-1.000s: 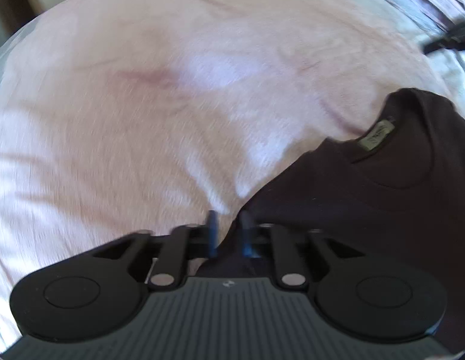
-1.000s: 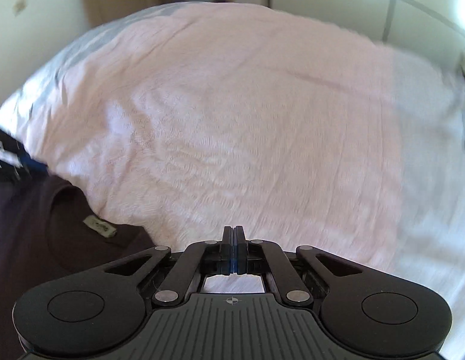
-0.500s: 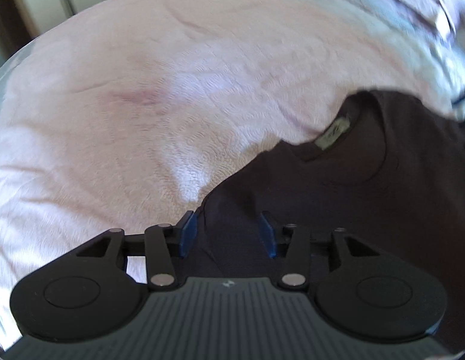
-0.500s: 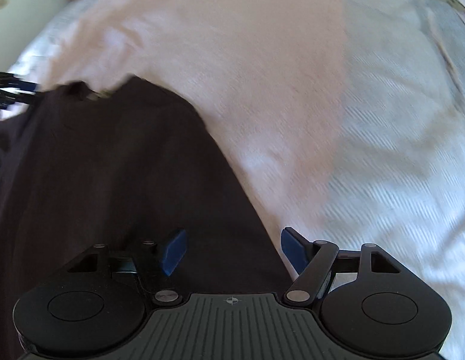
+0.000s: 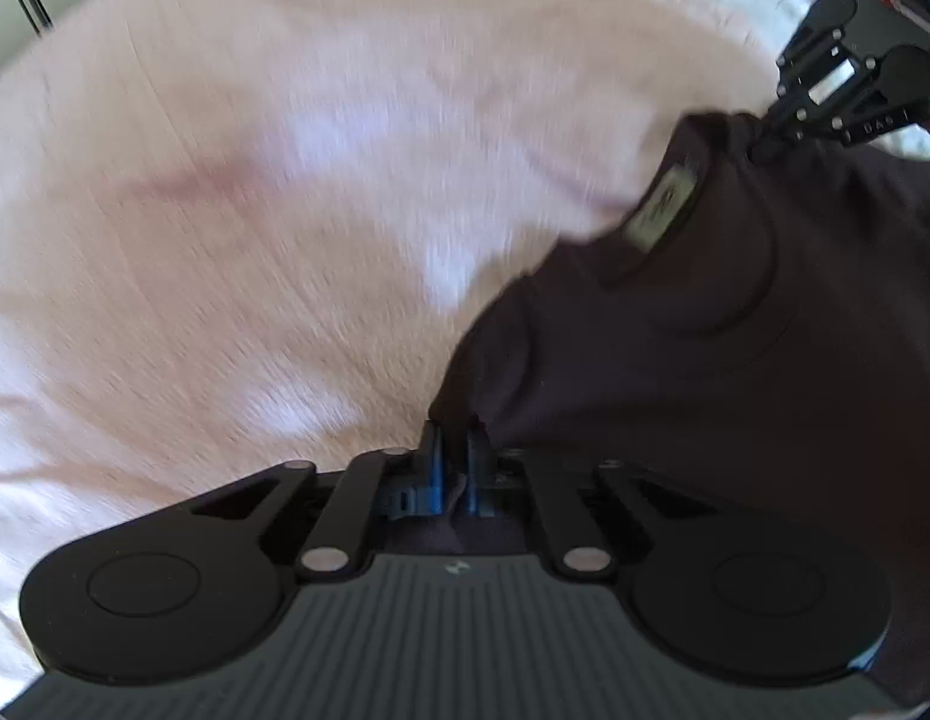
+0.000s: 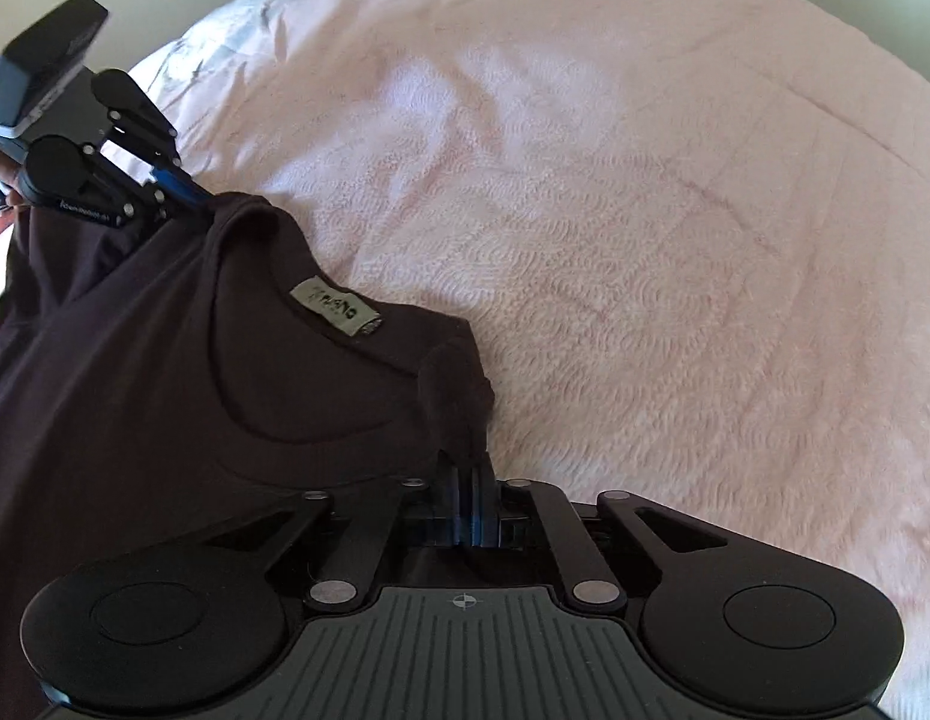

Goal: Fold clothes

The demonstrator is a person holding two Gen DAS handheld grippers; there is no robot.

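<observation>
Both grippers, apart before, now clamp the dark shirt [image 6: 165,372]'s shoulder edges: left gripper [image 5: 455,456], right gripper [image 6: 470,480]; pink bedspread [image 6: 645,210] open beyond.

1. A small grey-green neck label [image 6: 336,312] is sewn inside the collar of the dark T-shirt [image 6: 165,396]. Dark letters are printed on it, but the word cannot be read with certainty in the right wrist view.
2. The same label [image 5: 666,210] is seen in the left wrist view, where it is blurred and no letter can be made out.
3. Small white lettering is printed on a link of the left gripper [image 6: 210,204], as seen from the right wrist camera; it is too small to be read.
4. Short light lettering is also marked on a link of the right gripper [image 5: 765,147] in the left wrist view; the characters cannot be told.
</observation>
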